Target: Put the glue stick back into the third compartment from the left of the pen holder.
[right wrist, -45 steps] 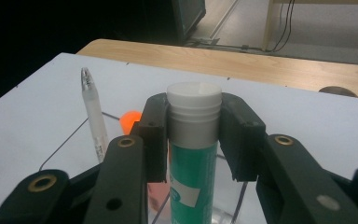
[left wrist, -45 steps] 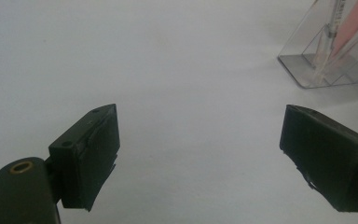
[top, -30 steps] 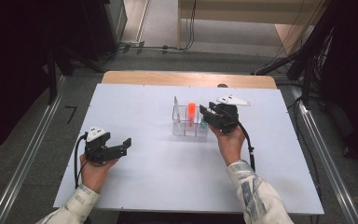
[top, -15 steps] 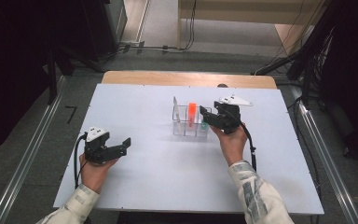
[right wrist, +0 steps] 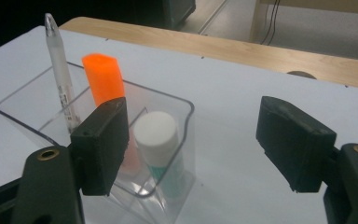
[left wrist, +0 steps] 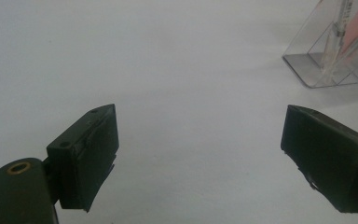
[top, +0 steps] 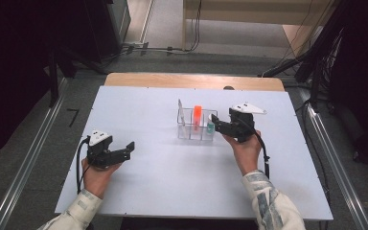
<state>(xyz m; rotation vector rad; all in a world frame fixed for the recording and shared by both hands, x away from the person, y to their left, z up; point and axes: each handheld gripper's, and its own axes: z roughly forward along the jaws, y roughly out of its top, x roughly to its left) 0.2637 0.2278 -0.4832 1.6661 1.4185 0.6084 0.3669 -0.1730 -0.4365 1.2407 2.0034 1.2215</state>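
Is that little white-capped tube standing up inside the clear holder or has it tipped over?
Upright. The white-capped tube stands cap-up in the end compartment of the clear holder, beside the orange marker.

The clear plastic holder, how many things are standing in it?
3: a white pen in the far compartment, an orange marker in the middle one, and a white-capped teal tube nearest the right tongs. None seem hidden.
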